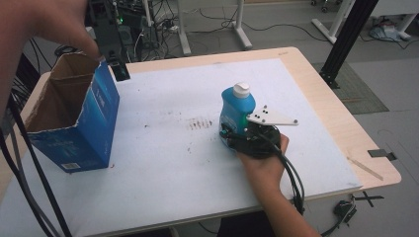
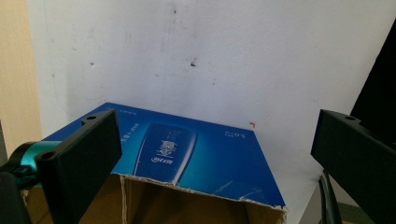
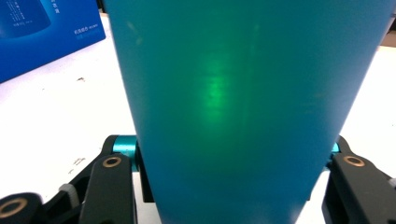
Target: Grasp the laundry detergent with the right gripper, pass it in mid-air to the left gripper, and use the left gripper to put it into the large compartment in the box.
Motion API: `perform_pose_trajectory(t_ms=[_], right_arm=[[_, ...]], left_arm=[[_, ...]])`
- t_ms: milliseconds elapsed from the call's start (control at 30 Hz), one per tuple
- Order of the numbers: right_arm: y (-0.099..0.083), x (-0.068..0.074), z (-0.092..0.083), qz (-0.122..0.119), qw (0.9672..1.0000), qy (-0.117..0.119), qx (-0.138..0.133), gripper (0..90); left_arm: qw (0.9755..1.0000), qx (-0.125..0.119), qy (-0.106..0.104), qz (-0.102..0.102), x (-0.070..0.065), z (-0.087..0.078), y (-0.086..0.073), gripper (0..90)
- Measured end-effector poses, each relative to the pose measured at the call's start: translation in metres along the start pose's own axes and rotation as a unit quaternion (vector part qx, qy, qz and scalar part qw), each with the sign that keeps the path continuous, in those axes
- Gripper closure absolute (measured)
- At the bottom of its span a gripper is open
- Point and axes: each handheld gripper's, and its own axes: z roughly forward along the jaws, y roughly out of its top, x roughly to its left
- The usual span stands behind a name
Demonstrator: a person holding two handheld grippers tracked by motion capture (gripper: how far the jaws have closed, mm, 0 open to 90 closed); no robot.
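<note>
A blue bottle (image 1: 236, 111) with a white cap stands upright right of the middle of the white mat (image 1: 163, 168). My right gripper (image 1: 231, 134) is shut on its lower body from the near side; in the right gripper view the bottle (image 3: 243, 93) sits between the two black fingers (image 3: 112, 186). An open blue cardboard box (image 1: 84, 123) stands at the left. Above its far right corner hangs my left gripper (image 1: 120, 69), pointing down. In the left gripper view the left gripper (image 2: 215, 158) is open, jaws wide apart over the box's (image 2: 205, 154) torn top edge, with nothing between them.
Brown smudges (image 1: 200, 123) mark the mat left of the bottle. The mat lies on a wooden table (image 1: 336, 118) whose right edge carries a piece of black tape (image 1: 383, 154). A black frame post (image 1: 346, 44) and floor cables stand beyond the table.
</note>
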Motion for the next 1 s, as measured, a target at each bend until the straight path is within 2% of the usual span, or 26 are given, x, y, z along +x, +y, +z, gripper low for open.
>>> perform_pose_trajectory(t_ms=[167,267,500,633,700,800,833,1000], right_arm=[[0.002,-0.004,0.000,-0.003,0.9998,0.018,0.007,44.5],[0.006,-0.006,0.000,-0.007,0.9992,0.037,0.011,44.7],[0.021,-0.001,-0.001,-0.048,0.9950,0.086,0.011,44.6],[0.030,0.003,-0.002,-0.062,0.9906,0.122,0.009,44.5],[0.036,0.004,-0.003,-0.068,0.9870,0.146,0.009,44.4],[0.042,0.006,-0.003,-0.082,0.9815,0.172,0.015,44.4],[0.042,0.006,-0.003,-0.082,0.9815,0.172,0.015,44.4],[0.048,0.008,-0.004,-0.099,0.9700,0.221,0.026,44.5]], left_arm=[[1.0000,-0.002,-0.001,-0.001,0.000,0.000,0.000,1.7],[1.0000,-0.006,-0.001,0.002,-0.001,-0.001,0.000,1.7],[0.9999,-0.006,0.000,0.013,-0.010,-0.002,0.001,1.7],[0.9997,-0.003,0.000,0.023,-0.017,-0.002,0.003,1.7],[0.9996,-0.004,-0.001,0.030,-0.022,-0.002,0.004,1.7],[0.9987,-0.023,-0.004,0.045,-0.034,-0.003,0.005,1.7],[0.9987,-0.023,-0.004,0.045,-0.034,-0.003,0.005,1.7],[0.9977,-0.017,-0.013,0.064,-0.048,0.007,0.008,1.7]])
